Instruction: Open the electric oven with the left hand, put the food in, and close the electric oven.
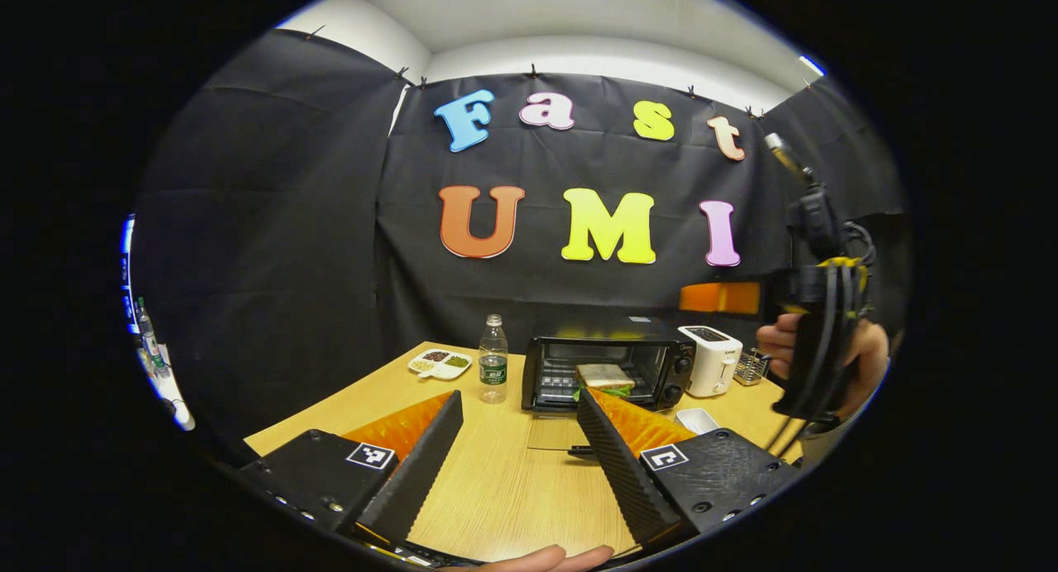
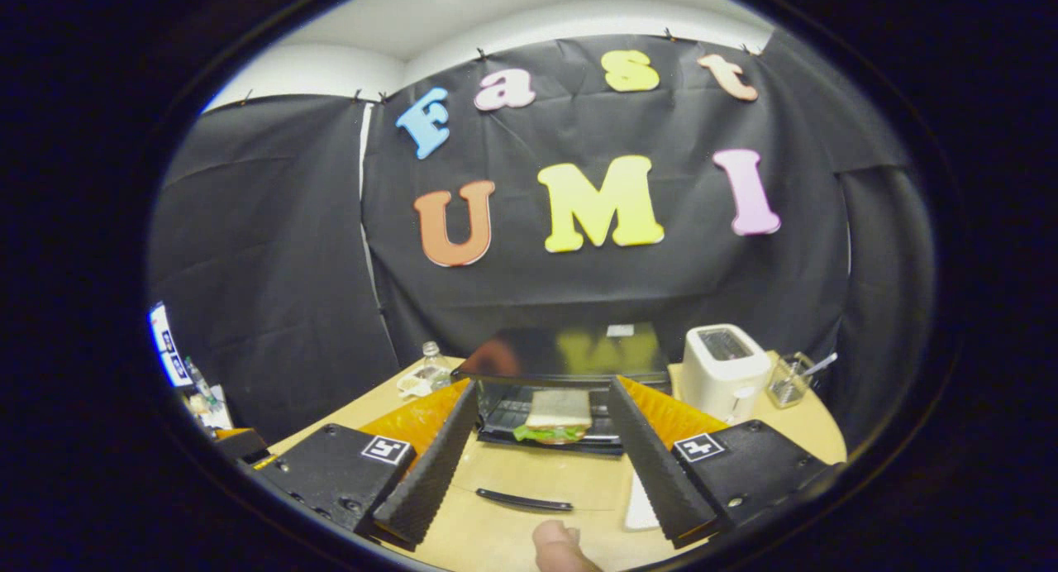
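Right gripper [image 2: 541, 440] wide open, empty; sandwich [image 2: 558, 417] ahead between fingers, inside oven [image 2: 562, 357].

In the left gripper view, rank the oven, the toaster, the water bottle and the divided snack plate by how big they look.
Largest to smallest as they look:
1. electric oven
2. toaster
3. water bottle, taller but much slimmer than the toaster, so these two are close
4. divided snack plate
All sit at a similar depth on the table.
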Demonstrator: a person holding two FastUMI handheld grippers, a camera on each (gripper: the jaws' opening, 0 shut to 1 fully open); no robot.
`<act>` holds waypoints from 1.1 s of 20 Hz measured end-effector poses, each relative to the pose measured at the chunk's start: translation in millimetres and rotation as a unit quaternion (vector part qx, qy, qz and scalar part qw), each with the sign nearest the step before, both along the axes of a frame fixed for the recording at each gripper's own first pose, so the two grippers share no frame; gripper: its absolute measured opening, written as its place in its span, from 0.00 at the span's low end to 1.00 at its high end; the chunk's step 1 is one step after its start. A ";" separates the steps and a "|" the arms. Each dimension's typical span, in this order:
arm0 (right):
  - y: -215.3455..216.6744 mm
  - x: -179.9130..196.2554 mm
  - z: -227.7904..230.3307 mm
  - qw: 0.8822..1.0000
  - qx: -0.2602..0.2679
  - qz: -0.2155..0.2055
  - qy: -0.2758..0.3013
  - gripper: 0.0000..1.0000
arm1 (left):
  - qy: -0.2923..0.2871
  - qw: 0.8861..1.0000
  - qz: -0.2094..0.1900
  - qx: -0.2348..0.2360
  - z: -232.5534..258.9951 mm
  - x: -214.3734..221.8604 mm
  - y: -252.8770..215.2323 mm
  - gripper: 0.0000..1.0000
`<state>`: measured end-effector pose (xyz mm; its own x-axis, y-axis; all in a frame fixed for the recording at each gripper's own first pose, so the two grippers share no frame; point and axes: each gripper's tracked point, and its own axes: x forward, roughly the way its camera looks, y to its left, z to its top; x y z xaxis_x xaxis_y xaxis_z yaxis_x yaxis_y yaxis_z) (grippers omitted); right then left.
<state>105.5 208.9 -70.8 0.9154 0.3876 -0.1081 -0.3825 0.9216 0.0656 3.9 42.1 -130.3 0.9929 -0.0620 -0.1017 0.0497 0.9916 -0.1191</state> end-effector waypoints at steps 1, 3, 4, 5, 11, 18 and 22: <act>-15.1 -9.7 13.9 1.000 0.005 -0.008 -0.023 0.90 | 0.003 1.000 -0.001 0.000 -2.2 6.1 -3.2 0.92; -47.3 -29.1 35.1 0.998 0.016 -0.029 -0.061 0.95 | 0.017 1.000 -0.002 0.003 -13.9 18.7 -12.5 0.92; -71.5 -36.5 41.5 0.995 0.022 -0.059 -0.082 1.00 | 0.026 1.000 -0.004 0.004 -21.8 24.0 -18.6 0.92; -92.6 -42.6 50.0 0.991 0.027 -0.083 -0.105 0.89 | 0.034 0.999 -0.004 0.006 -27.0 29.5 -23.4 0.92; -164.2 -83.1 44.9 0.984 -0.006 -0.124 -0.124 1.00 | 0.091 0.995 -0.035 0.031 -84.9 59.8 -72.5 0.93; -211.1 -94.9 53.6 0.973 -0.038 -0.160 -0.160 1.00 | 0.188 0.977 -0.096 0.016 -155.6 79.0 -132.4 0.93; -221.6 -88.0 42.8 0.975 -0.027 -0.159 -0.151 1.00 | 0.233 0.966 -0.106 0.033 -189.4 87.2 -148.8 0.93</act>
